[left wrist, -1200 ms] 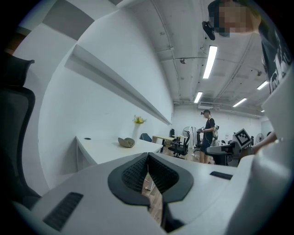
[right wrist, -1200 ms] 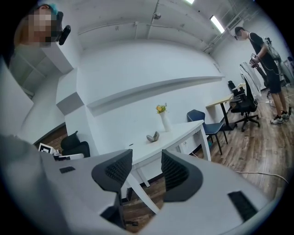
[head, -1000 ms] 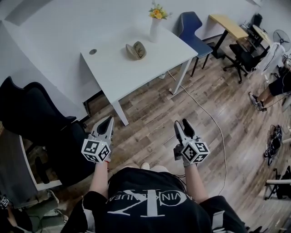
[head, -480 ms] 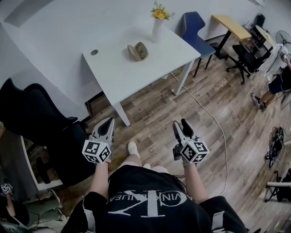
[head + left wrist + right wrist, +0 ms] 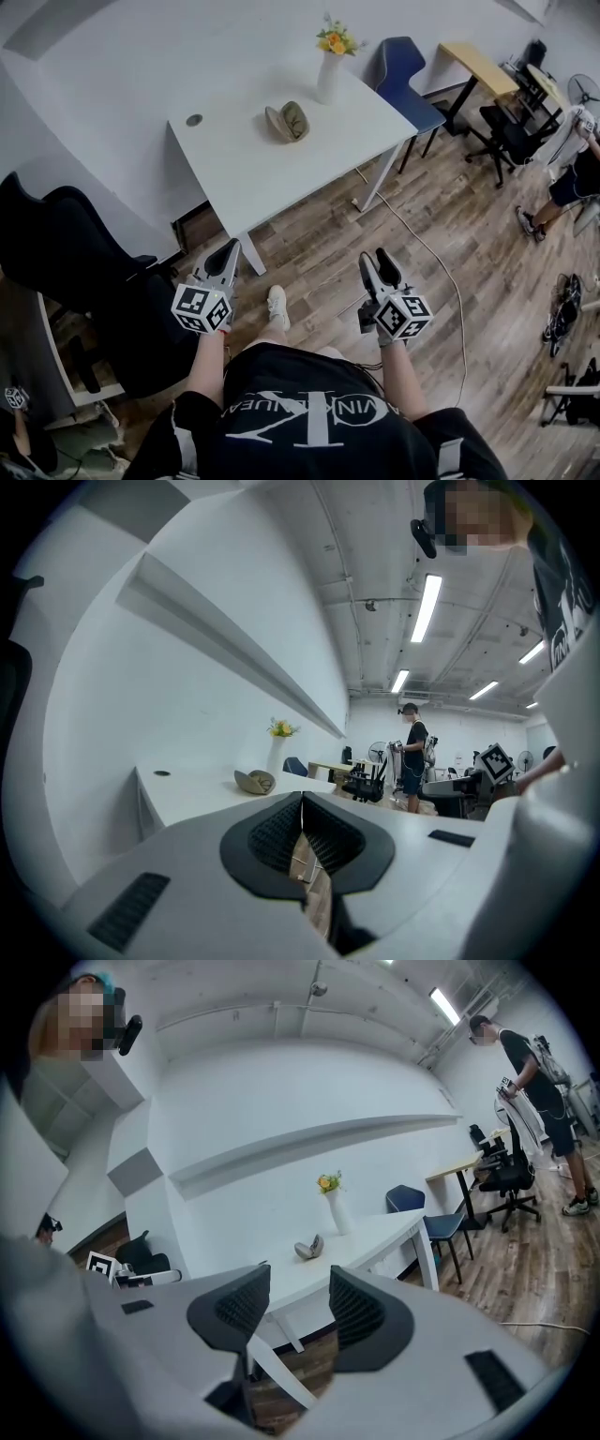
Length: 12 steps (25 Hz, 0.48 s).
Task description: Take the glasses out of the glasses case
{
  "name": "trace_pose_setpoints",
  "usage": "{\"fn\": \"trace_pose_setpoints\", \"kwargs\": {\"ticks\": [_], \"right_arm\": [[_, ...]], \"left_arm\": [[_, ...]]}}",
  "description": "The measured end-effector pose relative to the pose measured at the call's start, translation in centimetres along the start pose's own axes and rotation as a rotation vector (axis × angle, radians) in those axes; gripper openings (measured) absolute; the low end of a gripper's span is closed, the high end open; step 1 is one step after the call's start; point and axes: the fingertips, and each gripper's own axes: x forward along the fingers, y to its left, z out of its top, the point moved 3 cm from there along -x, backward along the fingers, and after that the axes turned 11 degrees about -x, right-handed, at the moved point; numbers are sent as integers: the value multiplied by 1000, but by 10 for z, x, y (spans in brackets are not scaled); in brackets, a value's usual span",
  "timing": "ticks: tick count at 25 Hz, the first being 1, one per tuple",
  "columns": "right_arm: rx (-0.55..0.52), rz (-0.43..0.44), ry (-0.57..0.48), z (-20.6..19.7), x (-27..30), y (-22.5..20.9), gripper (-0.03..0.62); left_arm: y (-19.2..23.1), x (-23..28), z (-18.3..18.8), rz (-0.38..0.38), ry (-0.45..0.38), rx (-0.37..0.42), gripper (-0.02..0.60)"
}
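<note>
Head view: both grippers held low, glasses case well off on the table

Obs. 1. Glasses case [image 5: 287, 122] lies on the white table [image 5: 253, 178], toward its far side, near a white vase [image 5: 328, 77] of yellow flowers [image 5: 335, 40]. The case looks hinged open, with its two shell halves apart. Contents are too small to make out, so I cannot confirm the glasses are inside.

Obs. 2. Left gripper [image 5: 225, 257] is held above the wooden floor [image 5: 319, 244], near the table's front corner leg and well apart from the case. In the left gripper view the two ribbed pads meet along a thin seam with nothing pinched between them: clenched and empty. The case shows past the jaws on the tabletop, left of the vase.

Obs. 3. Right gripper [image 5: 375, 262] is held about level with the left one, over open floor, also well apart from the case. In the right gripper view the jaws stand apart with a clear gap, and only a table leg and floor show through it: released and empty.

Obs. 4. Surroundings:
- A round hole [image 5: 194, 120] sits in the tabletop near its left edge.
- A blue chair [image 5: 405, 73] stands behind the table's right end, and a black chair [image 5: 66, 239] is at the left.
- A pale cable [image 5: 427, 239] trails across the floor.
- The operator's white shoe [image 5: 277, 307] shows between the two grippers.
- A second person [image 5: 574, 164] stands at the far right edge, by office chairs.
</note>
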Motion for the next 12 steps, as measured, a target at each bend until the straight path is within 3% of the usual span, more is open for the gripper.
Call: {"fn": "trace_pose_setpoints", "kwargs": {"ticks": [12], "right_arm": [[-14, 47, 51, 11, 89, -4, 186]], "left_arm": [[51, 65, 21, 5, 9, -25, 17]]}}
